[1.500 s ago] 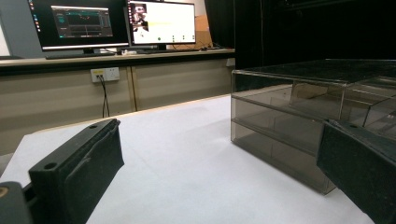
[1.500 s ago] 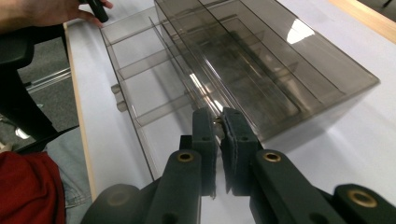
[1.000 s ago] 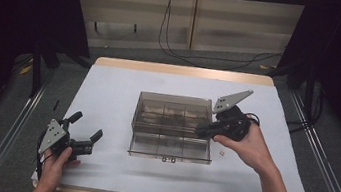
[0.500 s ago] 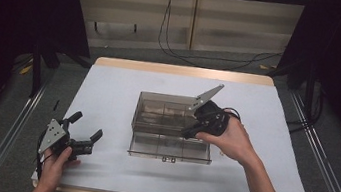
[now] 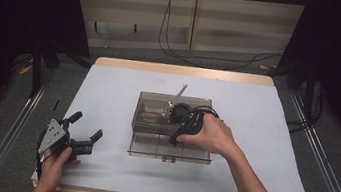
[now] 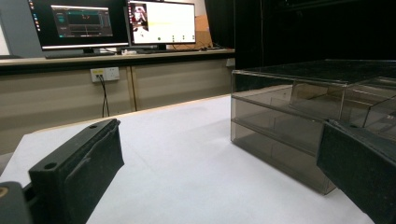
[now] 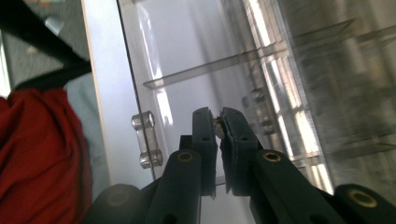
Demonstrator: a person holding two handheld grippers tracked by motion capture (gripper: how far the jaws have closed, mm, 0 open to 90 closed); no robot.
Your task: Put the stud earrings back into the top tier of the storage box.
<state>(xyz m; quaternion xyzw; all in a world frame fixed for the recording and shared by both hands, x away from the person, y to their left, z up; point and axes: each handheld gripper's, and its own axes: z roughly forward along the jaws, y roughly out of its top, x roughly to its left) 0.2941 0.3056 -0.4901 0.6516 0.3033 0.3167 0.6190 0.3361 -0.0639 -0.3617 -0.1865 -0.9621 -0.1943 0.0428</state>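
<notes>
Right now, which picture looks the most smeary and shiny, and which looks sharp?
In the right gripper view the smoky clear plastic drawer box is streaked with white glare and blurred at the right edge, while the small metal piece pinched in the right gripper stays fairly sharp; the left gripper view is crisp and evenly lit; the high view has dark surroundings around the bright white table.

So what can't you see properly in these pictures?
- Small shiny thing pinched in the right gripper: too small, jaws cover it, right gripper view.
- Drawer box insides: smoky walls blur them, left gripper view.
- Right gripper's tips: hand and body hide them, high view.
- Left gripper: open, empty.
</notes>
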